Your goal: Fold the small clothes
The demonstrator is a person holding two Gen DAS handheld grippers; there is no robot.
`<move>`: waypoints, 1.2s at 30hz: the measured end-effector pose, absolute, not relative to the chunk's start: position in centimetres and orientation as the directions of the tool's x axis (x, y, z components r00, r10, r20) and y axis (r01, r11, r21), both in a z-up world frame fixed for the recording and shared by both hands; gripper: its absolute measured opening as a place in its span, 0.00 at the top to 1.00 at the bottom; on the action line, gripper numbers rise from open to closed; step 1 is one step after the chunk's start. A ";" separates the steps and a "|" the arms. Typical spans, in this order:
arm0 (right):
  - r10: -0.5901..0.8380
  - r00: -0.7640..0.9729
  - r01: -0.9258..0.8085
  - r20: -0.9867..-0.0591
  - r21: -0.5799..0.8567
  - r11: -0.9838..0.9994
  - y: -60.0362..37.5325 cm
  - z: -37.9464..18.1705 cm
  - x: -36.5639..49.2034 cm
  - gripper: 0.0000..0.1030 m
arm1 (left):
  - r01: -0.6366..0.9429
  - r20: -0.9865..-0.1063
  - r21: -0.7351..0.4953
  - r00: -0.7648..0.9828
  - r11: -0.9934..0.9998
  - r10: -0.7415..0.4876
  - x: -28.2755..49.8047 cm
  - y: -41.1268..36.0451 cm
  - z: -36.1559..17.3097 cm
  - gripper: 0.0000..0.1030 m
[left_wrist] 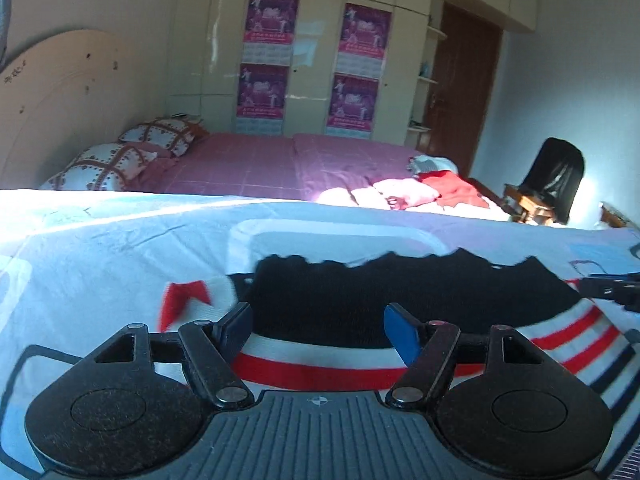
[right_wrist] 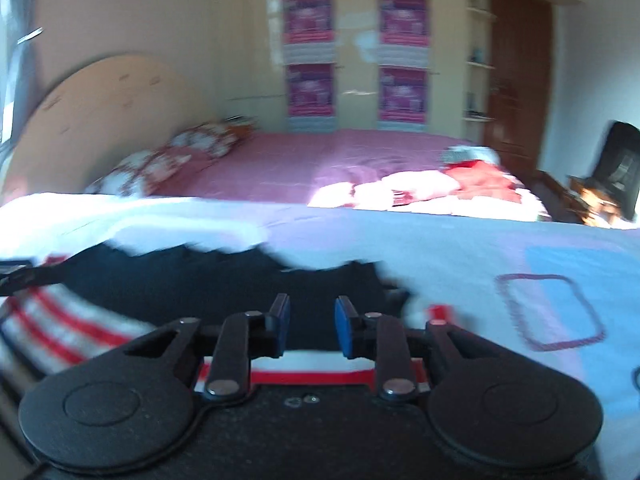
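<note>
A small garment (left_wrist: 400, 292) with a black body and white, red and navy striped edges lies flat on a light blue bedsheet (left_wrist: 120, 248). My left gripper (left_wrist: 320, 330) is open wide, low over the garment's near striped hem. My right gripper (right_wrist: 308, 328) is open with a narrower gap, over the same garment (right_wrist: 200, 280) near its near hem; this view is blurred. The right gripper's tip shows at the right edge of the left wrist view (left_wrist: 612, 288); the left one's shows at the left edge of the right wrist view (right_wrist: 20, 276).
Behind the sheet is a pink bed (left_wrist: 260, 164) with patterned pillows (left_wrist: 120, 160) and a pile of red and pink clothes (left_wrist: 432, 188). A wardrobe with posters (left_wrist: 312, 60), a brown door (left_wrist: 464, 88) and a black chair (left_wrist: 556, 176) stand at the back.
</note>
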State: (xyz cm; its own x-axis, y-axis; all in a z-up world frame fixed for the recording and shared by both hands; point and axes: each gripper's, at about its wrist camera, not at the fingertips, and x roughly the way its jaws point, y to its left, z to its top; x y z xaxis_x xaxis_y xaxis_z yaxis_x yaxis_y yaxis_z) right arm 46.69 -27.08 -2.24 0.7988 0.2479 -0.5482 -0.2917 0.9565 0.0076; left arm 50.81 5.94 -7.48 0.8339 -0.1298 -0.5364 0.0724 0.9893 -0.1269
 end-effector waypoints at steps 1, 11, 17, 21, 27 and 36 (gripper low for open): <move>0.270 0.784 -0.320 -0.559 0.010 0.947 -26.1 -2.5 46.4 0.79 | 0.106 -0.537 -0.134 0.828 0.985 -0.162 50.4 4.7 -7.4 0.31; 0.222 0.736 -0.390 -0.639 -0.132 0.911 -22.3 -5.3 44.4 0.73 | 0.179 -0.612 -0.066 0.769 0.982 -0.182 48.3 1.4 -10.2 0.31; 0.071 0.764 -0.193 -0.642 -0.121 0.974 -29.1 -5.1 43.8 0.74 | 0.096 -0.615 -0.060 0.781 0.994 -0.113 46.3 6.8 -9.9 0.31; 0.070 0.766 -0.148 -0.639 -0.070 0.987 -31.1 -4.2 42.2 0.73 | 0.053 -0.620 -0.065 0.780 0.996 -0.082 44.9 7.7 -8.6 0.31; 0.262 0.766 -0.327 -0.586 -0.004 0.945 -24.8 -3.2 37.7 0.74 | 0.154 -0.579 -0.107 0.793 0.982 -0.188 42.9 2.5 -7.1 0.31; 0.230 0.718 -0.387 -0.657 -0.101 0.917 -21.8 -5.5 36.2 0.70 | 0.131 -0.618 -0.042 0.775 0.990 -0.129 40.8 2.1 -8.9 0.31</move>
